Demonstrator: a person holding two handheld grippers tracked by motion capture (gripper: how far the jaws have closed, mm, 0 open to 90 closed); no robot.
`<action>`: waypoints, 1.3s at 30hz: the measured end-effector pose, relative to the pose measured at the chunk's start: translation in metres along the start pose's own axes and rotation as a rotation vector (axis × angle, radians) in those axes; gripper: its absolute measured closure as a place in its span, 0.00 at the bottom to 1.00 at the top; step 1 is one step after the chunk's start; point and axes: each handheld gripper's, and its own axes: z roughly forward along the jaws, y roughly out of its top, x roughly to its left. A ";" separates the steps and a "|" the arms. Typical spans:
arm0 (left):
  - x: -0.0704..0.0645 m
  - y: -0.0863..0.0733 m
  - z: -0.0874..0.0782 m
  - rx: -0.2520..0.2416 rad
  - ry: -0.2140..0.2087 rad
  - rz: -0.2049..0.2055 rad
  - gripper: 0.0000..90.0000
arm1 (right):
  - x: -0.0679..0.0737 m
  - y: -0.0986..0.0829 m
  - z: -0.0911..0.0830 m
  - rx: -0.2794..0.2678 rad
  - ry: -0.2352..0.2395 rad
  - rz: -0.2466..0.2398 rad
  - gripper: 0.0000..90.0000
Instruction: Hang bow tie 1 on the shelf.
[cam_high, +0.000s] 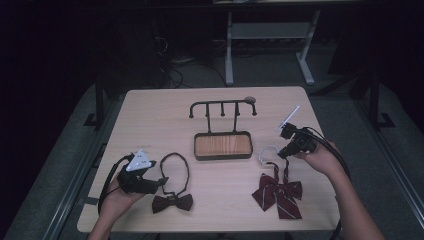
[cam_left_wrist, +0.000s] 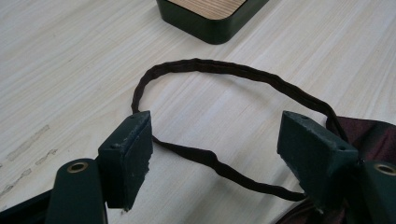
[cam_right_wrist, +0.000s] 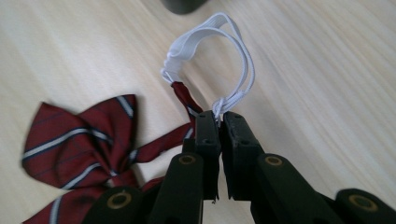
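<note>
While my left gripper (cam_left_wrist: 215, 154) sits spread over a dark brown bow tie (cam_high: 172, 201), my right gripper (cam_right_wrist: 219, 123) is pinched on the white elastic loop (cam_right_wrist: 219, 44) of a striped bow tie (cam_high: 278, 194).

On the pale wood-grain table (cam_high: 150, 120), the brown tie lies near the front edge toward the left corner, its thin crinkled neck cord (cam_left_wrist: 224, 70) curving in an oval between my parted jaws without touching either. Its satiny bow is cut off at the edge of the left gripper view behind one jaw. The burgundy tie with white stripes lies near the front right corner, blurred in the right gripper view. At the table's middle stands a dark metal rack (cam_high: 222, 107) with pegs on a rounded tray base (cam_high: 223, 145) with a wooden inset; a small round thing atop its right end is too small to make out.
</note>
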 end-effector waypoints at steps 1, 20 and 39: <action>0.000 0.000 0.000 0.000 0.000 0.000 0.30 | 0.000 0.000 0.000 0.000 0.000 0.000 0.94; 0.001 -0.001 0.000 0.001 0.000 -0.006 0.30 | 0.020 0.009 -0.032 -0.020 0.062 -0.130 0.95; 0.002 -0.001 -0.001 -0.005 0.011 -0.006 0.30 | 0.023 0.016 -0.058 -0.066 0.080 -0.156 0.95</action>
